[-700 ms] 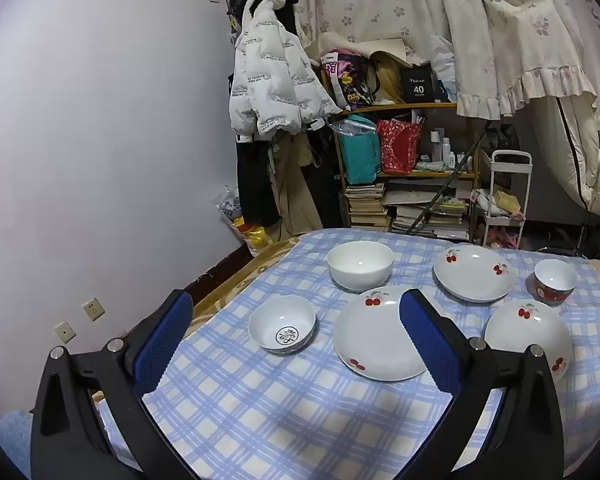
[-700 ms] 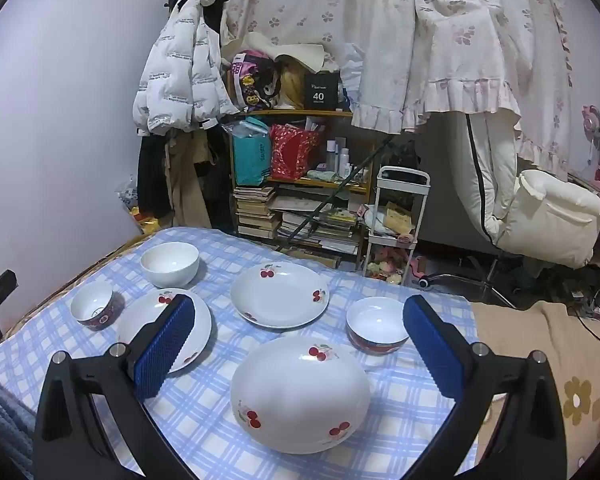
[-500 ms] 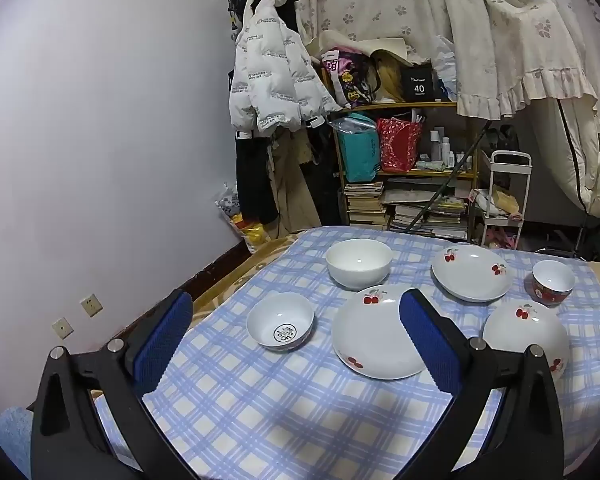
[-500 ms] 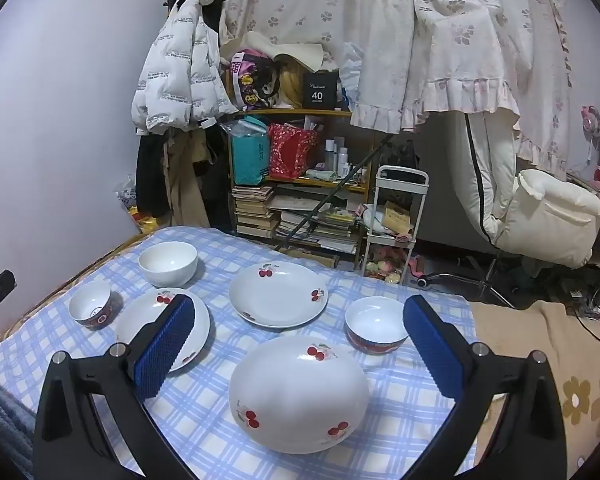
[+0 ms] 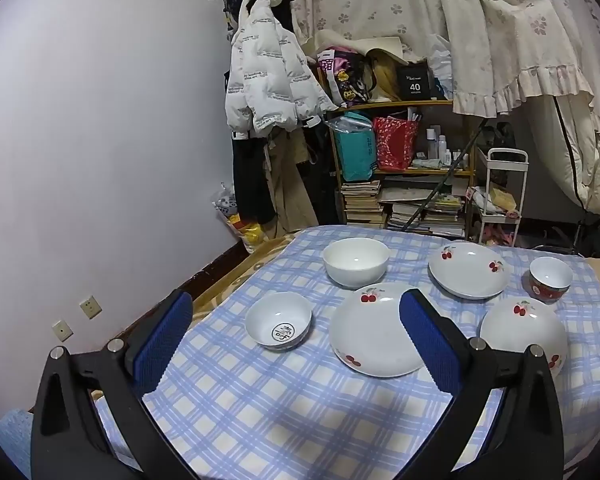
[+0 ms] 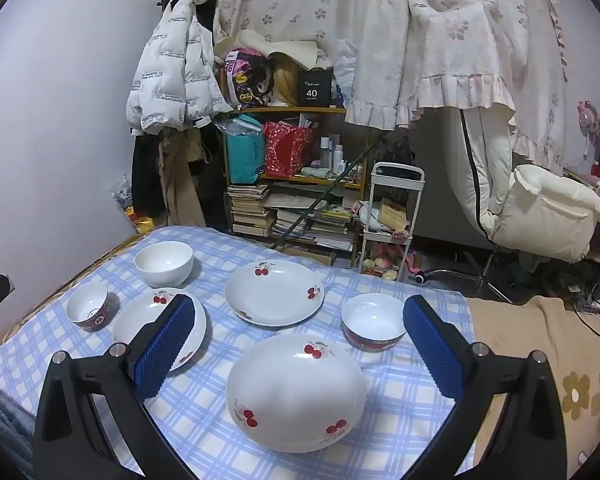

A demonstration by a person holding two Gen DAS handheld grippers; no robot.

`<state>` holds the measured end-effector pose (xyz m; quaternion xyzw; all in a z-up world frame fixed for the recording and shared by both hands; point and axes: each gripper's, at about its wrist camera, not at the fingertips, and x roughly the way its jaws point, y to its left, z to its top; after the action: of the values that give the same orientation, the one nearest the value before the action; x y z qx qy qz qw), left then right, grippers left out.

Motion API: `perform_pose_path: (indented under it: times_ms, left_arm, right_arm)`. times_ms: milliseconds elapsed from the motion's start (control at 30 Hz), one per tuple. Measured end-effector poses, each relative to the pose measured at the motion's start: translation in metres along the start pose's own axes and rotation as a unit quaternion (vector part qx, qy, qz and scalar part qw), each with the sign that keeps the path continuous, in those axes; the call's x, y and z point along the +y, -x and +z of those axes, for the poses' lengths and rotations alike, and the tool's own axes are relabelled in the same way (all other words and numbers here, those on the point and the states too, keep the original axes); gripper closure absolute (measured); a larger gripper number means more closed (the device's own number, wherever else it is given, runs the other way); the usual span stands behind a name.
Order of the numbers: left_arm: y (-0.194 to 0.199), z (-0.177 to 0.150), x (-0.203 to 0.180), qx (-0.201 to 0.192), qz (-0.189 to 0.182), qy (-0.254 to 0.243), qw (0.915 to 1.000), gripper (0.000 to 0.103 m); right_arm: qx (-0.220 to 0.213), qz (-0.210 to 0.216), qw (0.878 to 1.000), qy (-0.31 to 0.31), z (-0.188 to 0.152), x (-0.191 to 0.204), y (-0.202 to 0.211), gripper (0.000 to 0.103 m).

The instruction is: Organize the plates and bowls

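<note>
On the blue checked tablecloth (image 5: 300, 420) stand a small bowl with a mark inside (image 5: 278, 324), a plain white bowl (image 5: 356, 266), three cherry plates (image 5: 374, 330) (image 5: 468, 274) (image 5: 522, 330) and a red-banded bowl (image 5: 550, 278). My left gripper (image 5: 296, 344) hovers open above the cloth's near edge, nothing between its blue pads. My right gripper (image 6: 298, 348) is open too, over the nearest cherry plate (image 6: 296, 392). Beyond it lie the far plate (image 6: 274, 292), the red-banded bowl (image 6: 374, 326), the left plate (image 6: 160, 308), the small bowl (image 6: 88, 312) and the white bowl (image 6: 164, 262).
A bookshelf (image 5: 400, 184) crammed with bags and books stands behind the table, with a white jacket (image 5: 272, 76) hanging beside it. A small white cart (image 6: 392, 216) and a cream chair (image 6: 548, 216) sit to the right. The wall runs along the table's left side.
</note>
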<state>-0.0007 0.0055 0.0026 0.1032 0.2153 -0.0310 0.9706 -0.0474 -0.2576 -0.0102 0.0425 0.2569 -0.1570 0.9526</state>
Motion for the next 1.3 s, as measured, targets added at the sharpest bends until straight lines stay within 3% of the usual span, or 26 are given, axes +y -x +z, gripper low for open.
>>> perform_pose_path:
  times_ms: [1300]
  left_arm:
    - [-0.0011,-0.0050,-0.0010,0.003,0.006,-0.007,1.0000,0.001]
  right_arm:
    - [0.001,-0.002,1.000,0.000,-0.0009,0.0027,-0.0015,0.000]
